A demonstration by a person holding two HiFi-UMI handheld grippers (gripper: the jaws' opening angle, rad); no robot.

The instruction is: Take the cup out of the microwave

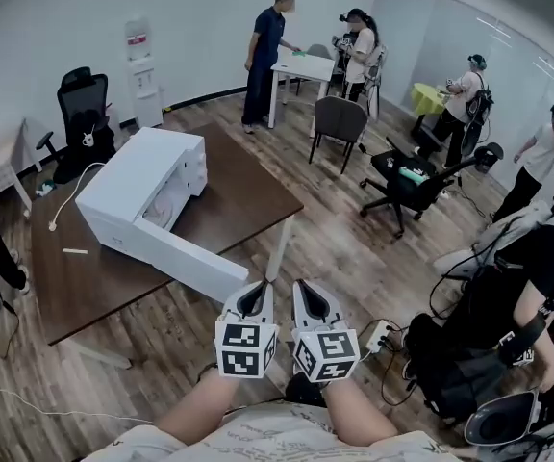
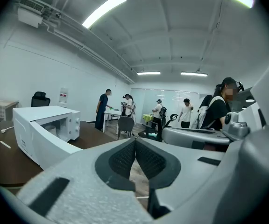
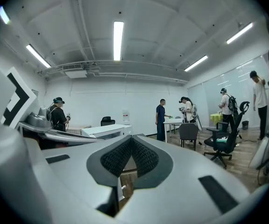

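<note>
A white microwave (image 1: 133,192) lies on the brown table (image 1: 243,192), its door (image 1: 200,266) swung open toward me. In the left gripper view the microwave (image 2: 41,125) shows its open cavity with a pale shape (image 2: 52,128) inside; I cannot tell whether that is the cup. My left gripper (image 1: 256,291) and right gripper (image 1: 306,291) hang side by side close to my body, short of the table's near corner, over the floor. Both are shut with nothing between the jaws, as the left gripper (image 2: 135,142) and right gripper (image 3: 131,139) show in their own views.
A white cable (image 1: 65,198) and a small white stick (image 1: 75,251) lie on the table's left part. A grey chair (image 1: 339,123) and black office chairs (image 1: 407,183) stand beyond. Several people stand at the back; one sits at my right (image 1: 508,306). A power strip (image 1: 378,335) lies on the floor.
</note>
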